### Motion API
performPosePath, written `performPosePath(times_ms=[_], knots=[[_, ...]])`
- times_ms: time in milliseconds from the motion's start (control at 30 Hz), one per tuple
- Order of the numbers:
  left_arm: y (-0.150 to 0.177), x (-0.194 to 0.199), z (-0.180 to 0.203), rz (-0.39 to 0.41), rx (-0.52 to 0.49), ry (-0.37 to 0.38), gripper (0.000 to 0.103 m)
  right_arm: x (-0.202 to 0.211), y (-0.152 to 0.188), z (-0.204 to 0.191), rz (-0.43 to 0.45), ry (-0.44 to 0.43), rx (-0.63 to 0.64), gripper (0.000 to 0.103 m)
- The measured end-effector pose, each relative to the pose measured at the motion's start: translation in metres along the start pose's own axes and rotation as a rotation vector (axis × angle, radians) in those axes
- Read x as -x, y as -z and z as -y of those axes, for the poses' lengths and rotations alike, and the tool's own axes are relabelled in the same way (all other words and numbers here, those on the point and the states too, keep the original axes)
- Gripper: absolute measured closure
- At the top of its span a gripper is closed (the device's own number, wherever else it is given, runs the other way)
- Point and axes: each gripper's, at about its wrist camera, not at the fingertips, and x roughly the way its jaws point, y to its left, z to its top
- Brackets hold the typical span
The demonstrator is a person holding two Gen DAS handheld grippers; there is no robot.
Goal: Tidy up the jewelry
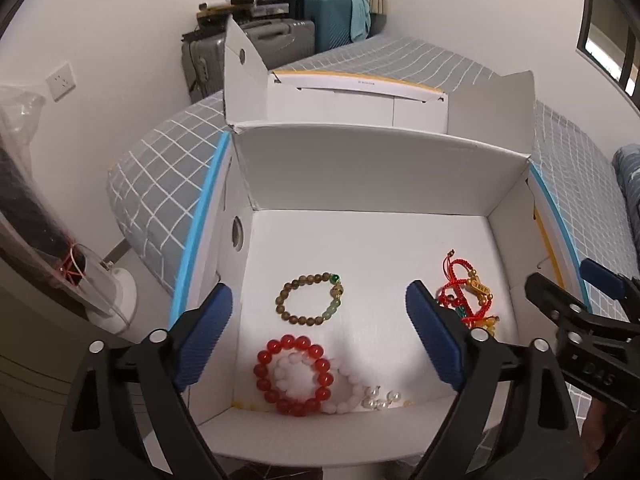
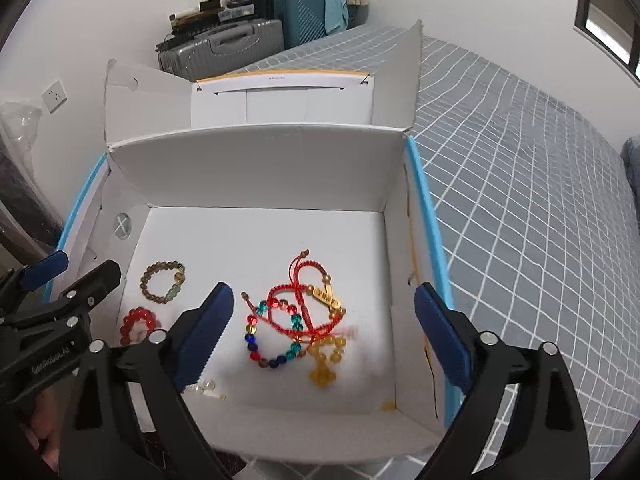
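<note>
One open white cardboard box (image 2: 260, 168) holds seven bracelets. Six are beaded: brown (image 1: 310, 299), red (image 1: 294, 376), pink (image 1: 348, 390), pearl (image 1: 380, 398), multicoloured (image 2: 272, 340), yellow (image 2: 326, 360). One is red cord (image 2: 308, 300).

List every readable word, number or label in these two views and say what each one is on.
"DA5": moulded on the body of the right hand-held gripper, partly cut off.
Embossed word on the left hand-held gripper: too blurred.
Small print on the white box lid: too small.
Letters on the gold charm: unreadable.

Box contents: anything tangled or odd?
Yes. On the right of the white box, the red cord bracelet, multicolor bead bracelet and yellow bead piece lie overlapping in one heap. The brown bead bracelet lies apart.
</note>
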Motion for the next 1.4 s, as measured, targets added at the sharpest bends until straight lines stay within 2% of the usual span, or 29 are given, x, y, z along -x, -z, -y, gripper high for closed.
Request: performPosePath(times_ms=[133, 333, 633, 867, 1133, 1400], knots=[[0.012, 0.012, 0.000, 0.020, -0.013, -0.006, 0.010, 0.017, 0.018, 0.004, 0.039, -0.013, -0.020, 0.008], [0.033, 0.032, 0.001, 0.046, -0.036, -0.006, 0.009, 0.033, 0.050, 0.004, 0.064, -0.008, -0.014, 0.008], [0.067, 0.050, 0.000, 0.059, -0.042, -0.008, 0.006, 0.050, 0.079, 0.002, 0.094, 0.019, -0.008, 0.008], [0.080, 0.055, 0.001, 0.063, -0.035, -0.011, 0.006, 0.055, 0.081, 0.006, 0.107, 0.019, -0.025, 0.008], [0.078, 0.059, 0.000, 0.085, -0.020, -0.028, 0.006, 0.046, 0.080, 0.005, 0.084, 0.025, -0.021, 0.008], [0.077, 0.054, -0.002, 0.069, -0.014, -0.012, 0.006, 0.045, 0.077, 0.001, 0.086, 0.018, -0.016, 0.008]])
